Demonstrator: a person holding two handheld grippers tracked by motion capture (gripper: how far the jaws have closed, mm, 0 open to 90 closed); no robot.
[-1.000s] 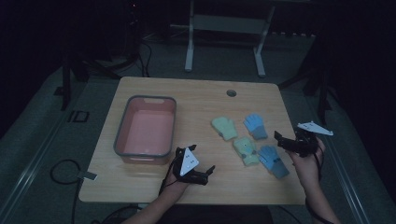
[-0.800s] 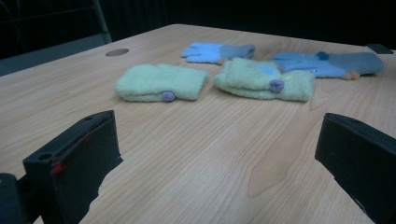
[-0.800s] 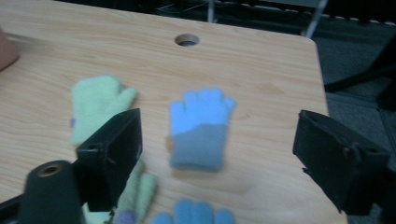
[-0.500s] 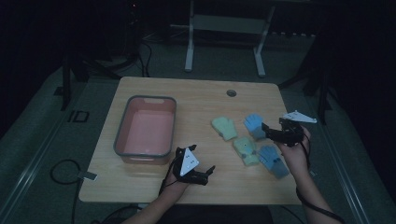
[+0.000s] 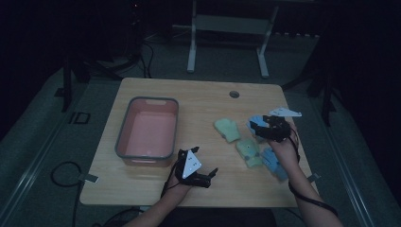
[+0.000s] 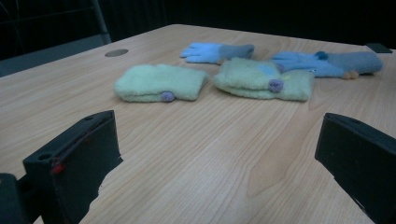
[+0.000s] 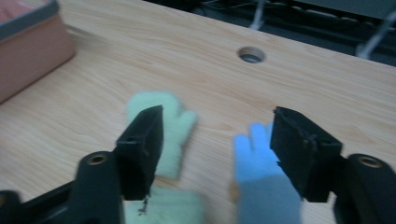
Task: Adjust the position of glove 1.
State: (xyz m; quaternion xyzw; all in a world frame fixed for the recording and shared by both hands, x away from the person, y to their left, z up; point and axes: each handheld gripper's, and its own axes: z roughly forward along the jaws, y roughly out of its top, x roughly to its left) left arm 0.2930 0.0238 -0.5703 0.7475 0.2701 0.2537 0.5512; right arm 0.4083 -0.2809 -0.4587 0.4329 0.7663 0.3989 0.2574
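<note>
The room is dim, with the far wall lost in black at the top of the frame. A light wooden table (image 5: pixel 198 101) fills the centre, with a round hole (image 5: pixel 234 94) near its far edge. Under it lies a grey floor (image 5: pixel 42 142). At upper centre stands a pale metal frame (image 5: pixel 227 26) on two legs. Dark stands (image 5: pixel 68 80) sit at left and right. A black cable (image 5: pixel 64 172) loops on the floor at lower left.
</note>
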